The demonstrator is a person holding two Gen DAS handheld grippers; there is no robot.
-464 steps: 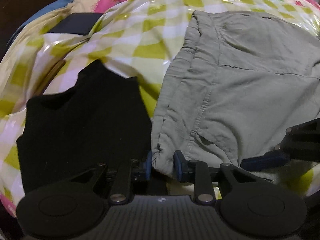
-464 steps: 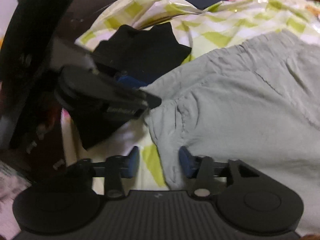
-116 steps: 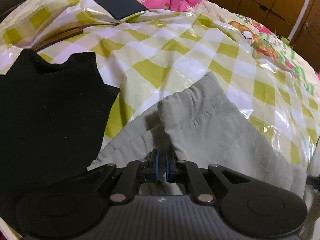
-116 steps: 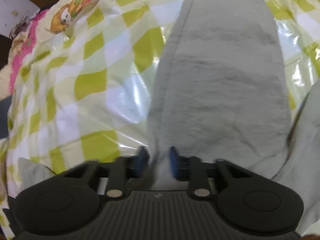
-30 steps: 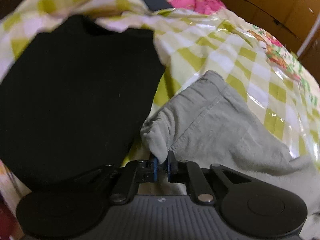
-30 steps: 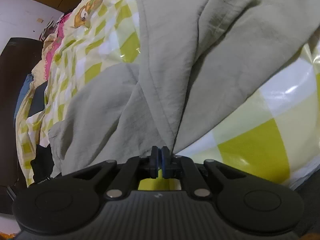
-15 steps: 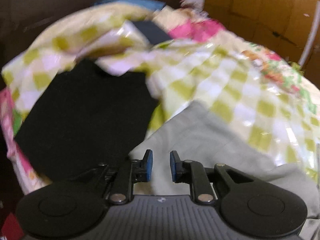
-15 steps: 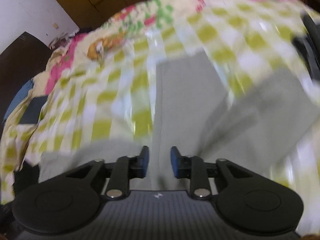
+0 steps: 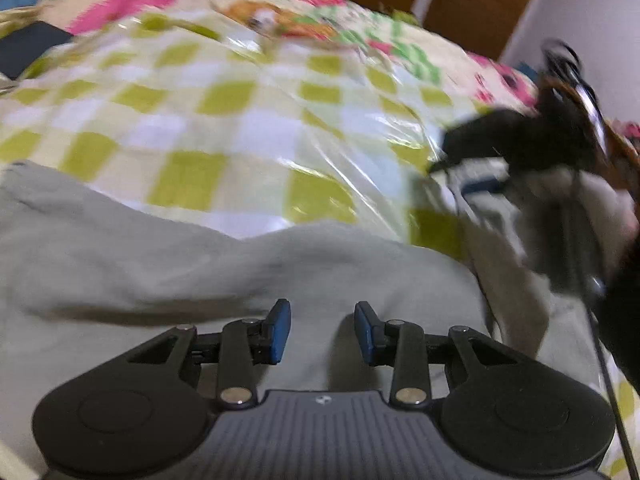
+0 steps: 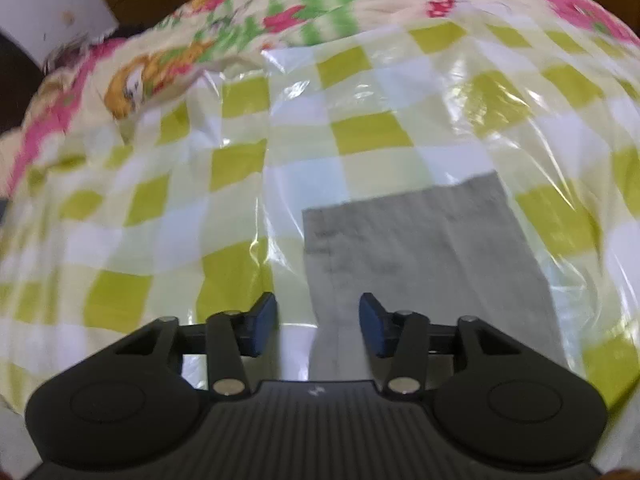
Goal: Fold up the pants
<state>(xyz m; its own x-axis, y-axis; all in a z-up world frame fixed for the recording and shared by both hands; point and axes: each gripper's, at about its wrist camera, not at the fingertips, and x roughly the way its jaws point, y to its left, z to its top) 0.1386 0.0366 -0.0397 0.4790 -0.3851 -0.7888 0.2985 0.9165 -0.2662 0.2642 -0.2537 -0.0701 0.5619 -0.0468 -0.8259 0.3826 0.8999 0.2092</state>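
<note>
Pants (image 9: 168, 272) lie on checked plastic sheet (image 10: 360, 132) — floral bedding (image 9: 280, 20) behind, blurred.

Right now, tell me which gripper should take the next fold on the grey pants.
Probably the right gripper: its jaws are open over the edge of the flat pant leg. The left gripper, also open, hovers over bunched fabric with no clear edge.
</note>
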